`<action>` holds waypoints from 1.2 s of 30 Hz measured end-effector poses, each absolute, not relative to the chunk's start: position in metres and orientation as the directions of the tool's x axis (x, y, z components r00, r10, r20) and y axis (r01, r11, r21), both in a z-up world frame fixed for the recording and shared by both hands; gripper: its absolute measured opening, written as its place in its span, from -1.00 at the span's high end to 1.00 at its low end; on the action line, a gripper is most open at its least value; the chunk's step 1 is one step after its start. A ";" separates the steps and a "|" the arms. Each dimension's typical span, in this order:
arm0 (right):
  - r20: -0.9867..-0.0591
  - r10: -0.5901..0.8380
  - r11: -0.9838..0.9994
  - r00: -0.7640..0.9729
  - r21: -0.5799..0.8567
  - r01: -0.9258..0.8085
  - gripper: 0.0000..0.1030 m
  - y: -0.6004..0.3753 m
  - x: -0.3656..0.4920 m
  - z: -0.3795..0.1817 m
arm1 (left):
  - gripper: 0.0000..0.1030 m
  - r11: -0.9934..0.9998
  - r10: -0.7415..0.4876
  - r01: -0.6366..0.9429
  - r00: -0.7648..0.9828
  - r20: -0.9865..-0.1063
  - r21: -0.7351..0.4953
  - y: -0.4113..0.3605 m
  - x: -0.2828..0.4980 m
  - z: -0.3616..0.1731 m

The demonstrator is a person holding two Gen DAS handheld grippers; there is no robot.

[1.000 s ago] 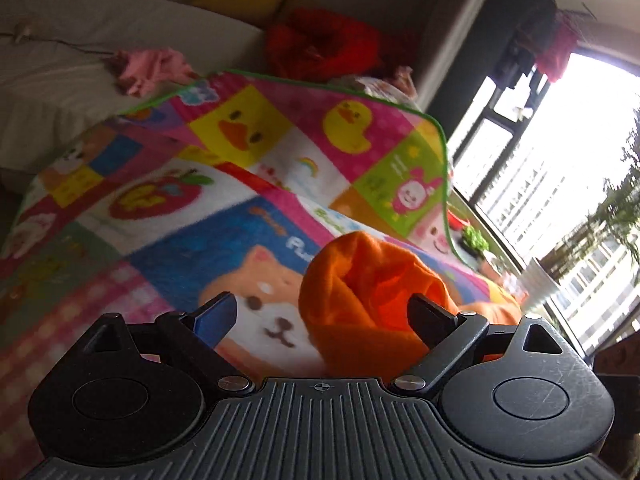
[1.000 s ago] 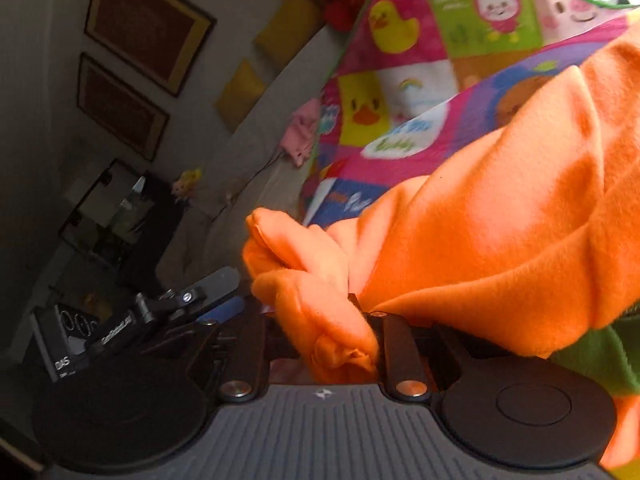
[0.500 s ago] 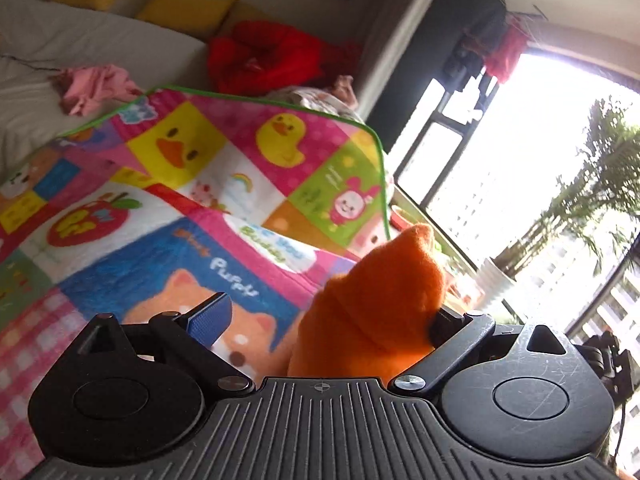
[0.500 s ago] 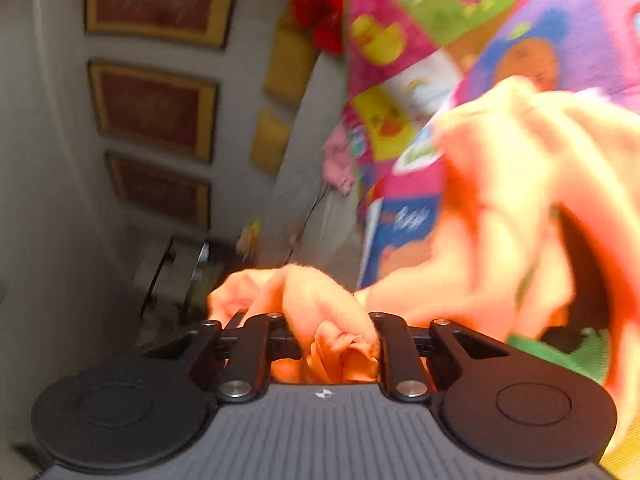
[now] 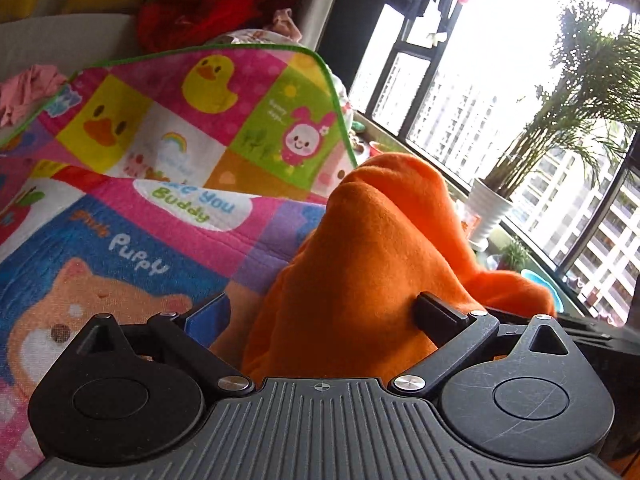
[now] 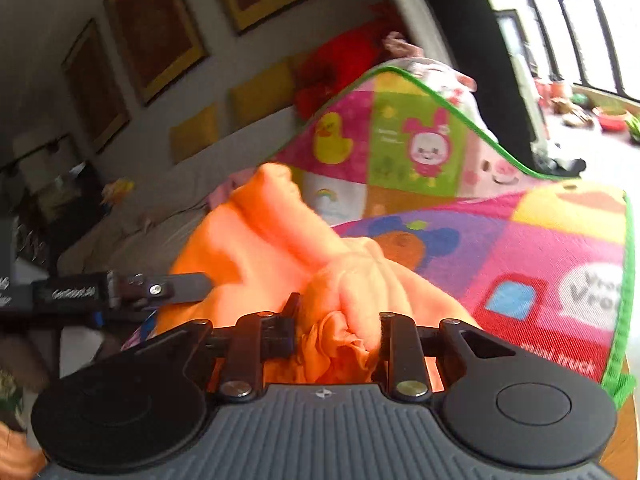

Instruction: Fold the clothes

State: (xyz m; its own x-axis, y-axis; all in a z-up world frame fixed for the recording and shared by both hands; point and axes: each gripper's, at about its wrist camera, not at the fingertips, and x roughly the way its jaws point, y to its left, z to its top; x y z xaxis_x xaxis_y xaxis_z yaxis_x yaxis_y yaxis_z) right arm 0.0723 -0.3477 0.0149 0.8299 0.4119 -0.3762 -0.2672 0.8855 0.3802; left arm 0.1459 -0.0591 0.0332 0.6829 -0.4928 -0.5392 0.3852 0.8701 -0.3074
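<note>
An orange fleece garment (image 5: 372, 264) rises in a peak above the colourful cartoon play mat (image 5: 168, 148). My left gripper (image 5: 324, 314) is open, its jaws wide apart, and the orange fabric fills the gap and rests against the right finger (image 5: 440, 312). In the right wrist view my right gripper (image 6: 334, 326) is shut on a bunched fold of the orange garment (image 6: 256, 240), which is blurred with motion. A dark finger of the left gripper (image 6: 180, 282) pokes in from the left against the cloth.
The play mat (image 6: 540, 248) has a green edge at the right. Behind it are a grey sofa with yellow cushions (image 6: 260, 88), a red garment (image 5: 200, 8) and a pink garment (image 5: 24, 88). A large window and a potted palm (image 5: 490, 208) stand at the right.
The left view has swung right toward the window, and the orange garment has risen into the gap between its fingers. The right gripper has kept its hold and turned, carrying the cloth.
</note>
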 end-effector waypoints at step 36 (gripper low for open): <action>-0.419 0.240 0.969 0.876 0.163 -0.187 -1.00 -0.365 0.093 0.039 | -0.99 0.882 -0.442 0.448 0.675 -0.591 -0.148 -0.114 0.163 0.018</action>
